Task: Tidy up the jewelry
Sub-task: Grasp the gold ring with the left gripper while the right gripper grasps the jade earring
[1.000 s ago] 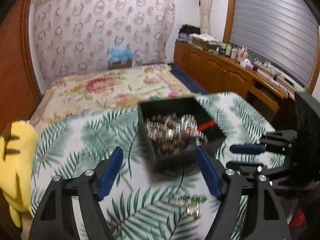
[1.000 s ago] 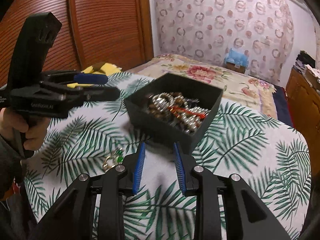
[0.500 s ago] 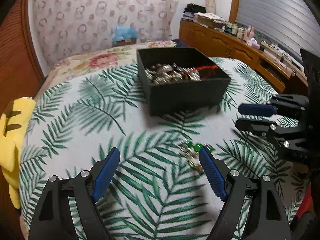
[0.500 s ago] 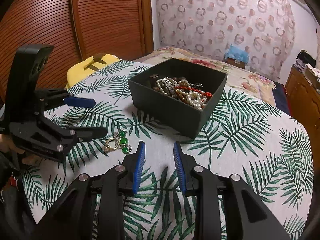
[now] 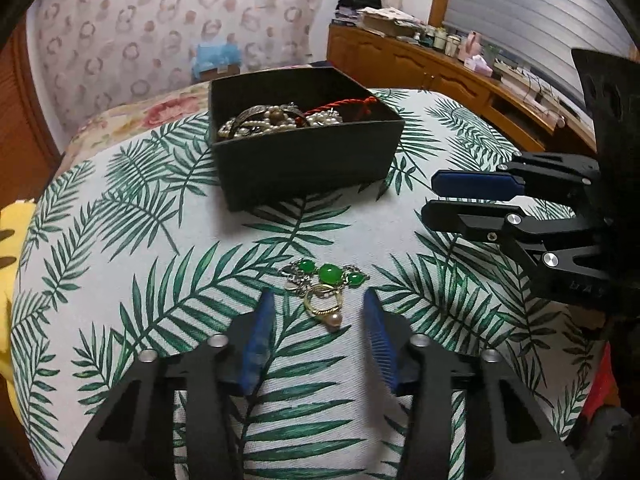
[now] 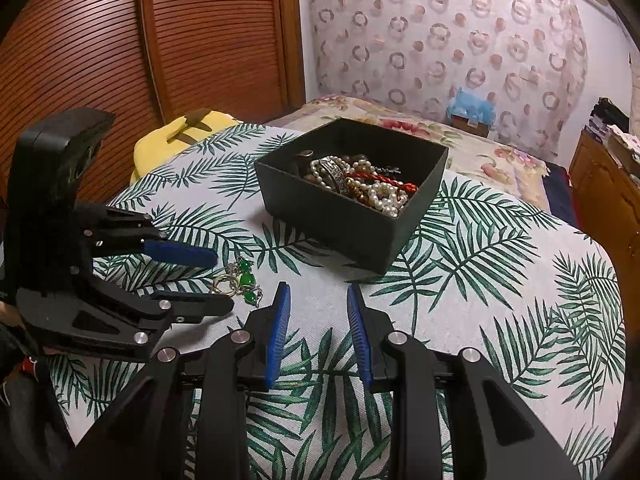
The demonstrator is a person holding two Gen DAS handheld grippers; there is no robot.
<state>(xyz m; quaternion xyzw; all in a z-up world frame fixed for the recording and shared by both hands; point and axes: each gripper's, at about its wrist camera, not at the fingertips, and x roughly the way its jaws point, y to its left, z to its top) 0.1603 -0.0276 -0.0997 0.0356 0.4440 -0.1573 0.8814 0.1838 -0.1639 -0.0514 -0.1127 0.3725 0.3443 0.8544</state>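
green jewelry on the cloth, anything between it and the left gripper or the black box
Nothing visible. The left gripper, jaws closing, already straddles the green jewelry, and only bare leaf-print cloth lies between it and the black box.

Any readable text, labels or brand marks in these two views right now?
Right gripper: faint embossed letters low on its body in the left wrist view, too blurred to read.
Dresser clutter: any labels too small to read.
Black box, jewelry on the cloth, left gripper: no text.
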